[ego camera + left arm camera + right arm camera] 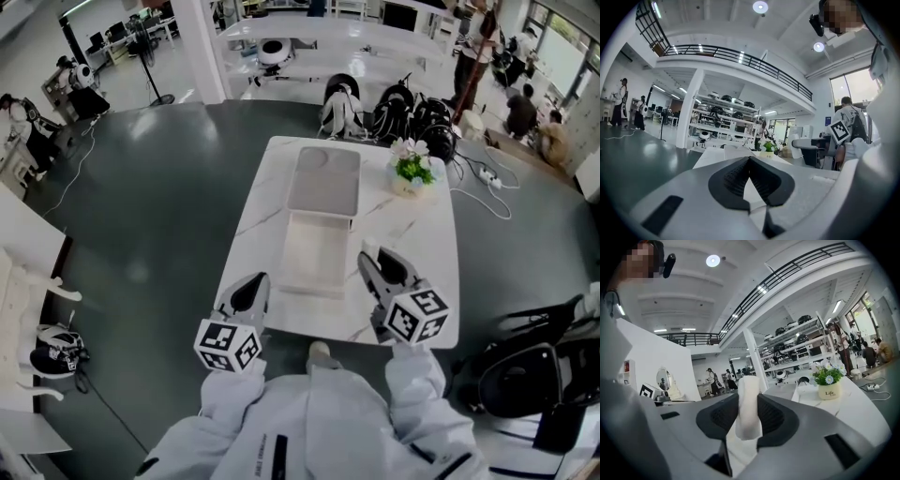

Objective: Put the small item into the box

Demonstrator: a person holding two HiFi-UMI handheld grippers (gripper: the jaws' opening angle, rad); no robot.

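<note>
On the white marble table (427, 281) stands an open white box (314, 253), its grey lid (323, 183) laid back on the far side. My right gripper (372, 258) hovers just right of the box's near corner. In the right gripper view its jaws (749, 401) are shut on a small white soft roll (749, 404) that stands upright between the pads. My left gripper (256, 284) hangs at the table's near left edge, left of the box. The left gripper view shows its tips (749, 160) meeting with nothing between them.
A white pot of flowers (411, 174) (828, 389) stands at the table's far right. Black backpacks (394, 112) lie on the floor beyond the table. A black chair (525, 375) is at the near right. People stand and sit far off in the hall.
</note>
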